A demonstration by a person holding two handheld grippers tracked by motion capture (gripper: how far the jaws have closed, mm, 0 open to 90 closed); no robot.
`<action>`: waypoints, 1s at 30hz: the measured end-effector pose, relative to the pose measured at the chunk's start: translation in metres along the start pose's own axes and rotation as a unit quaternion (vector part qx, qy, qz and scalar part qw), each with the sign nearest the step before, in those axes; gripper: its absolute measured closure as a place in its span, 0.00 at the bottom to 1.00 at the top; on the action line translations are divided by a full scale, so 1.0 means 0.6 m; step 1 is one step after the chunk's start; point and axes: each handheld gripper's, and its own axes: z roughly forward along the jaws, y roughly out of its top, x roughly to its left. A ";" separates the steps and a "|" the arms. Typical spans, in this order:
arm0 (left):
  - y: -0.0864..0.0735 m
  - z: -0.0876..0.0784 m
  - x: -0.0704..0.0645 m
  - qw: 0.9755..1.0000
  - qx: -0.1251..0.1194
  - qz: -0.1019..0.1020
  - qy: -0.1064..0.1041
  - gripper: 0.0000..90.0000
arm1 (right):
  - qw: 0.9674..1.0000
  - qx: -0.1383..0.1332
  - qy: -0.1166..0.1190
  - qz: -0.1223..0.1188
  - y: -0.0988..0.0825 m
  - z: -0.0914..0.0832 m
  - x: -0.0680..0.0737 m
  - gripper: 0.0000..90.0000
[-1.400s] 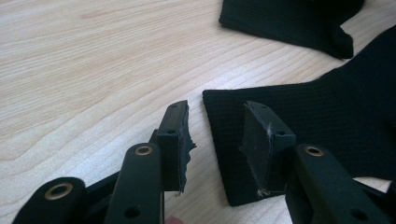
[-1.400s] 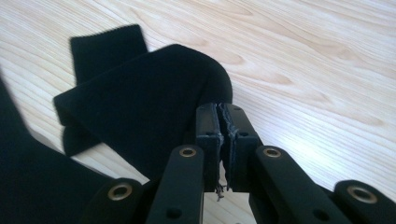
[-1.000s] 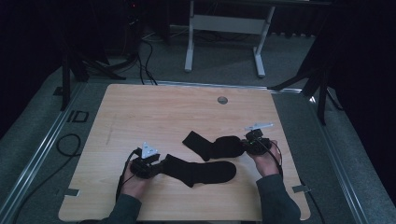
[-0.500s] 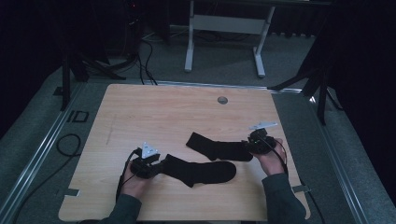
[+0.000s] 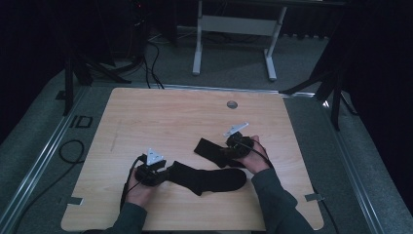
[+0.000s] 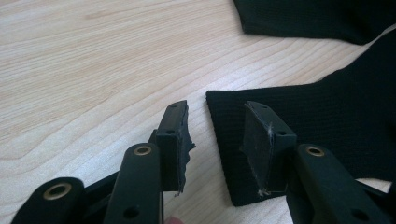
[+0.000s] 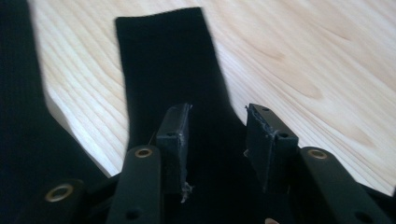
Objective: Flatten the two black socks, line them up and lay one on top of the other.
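- Left hand-held gripper (image 6: 215, 140) released, jaws standing wide apart and low over the desk (image 5: 160, 122), one pad above the cuff corner of the near black sock (image 6: 327, 121), the other over bare wood, nothing pinched between them.
- Seen from the high view at the front left of the desk, held in the person's left hand (image 5: 141, 187), grey three-cornered plate on top, jaws pointing right at the cuff end of the near sock (image 5: 207, 178).
- Right hand-held gripper (image 7: 215, 140) released as well, jaws just opened, hovering over the far black sock (image 7: 168, 70) with fabric beneath the gap but no pad pressing on it.
- From above, at the right of the desk's middle in the right hand (image 5: 255, 156), jaws aimed left over the far sock (image 5: 212, 151).
- Both socks flat on the pale wooden desk, the far one angled just behind the near one and meeting it near the right hand.
- Small round grommet (image 5: 232, 104) farther back on the desk, well apart from the socks.
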 end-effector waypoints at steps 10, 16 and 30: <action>0.000 0.001 -0.001 1.000 0.001 0.001 -0.001 0.67 | 0.999 0.023 0.033 -0.037 0.032 0.049 0.020 0.58; 0.000 0.001 -0.002 1.000 0.002 0.002 -0.002 0.67 | 0.998 0.041 0.051 -0.021 0.042 0.077 0.016 0.55; 0.000 0.001 0.000 1.000 0.000 0.000 -0.001 0.67 | 0.999 0.019 0.044 0.004 0.063 0.093 0.024 0.92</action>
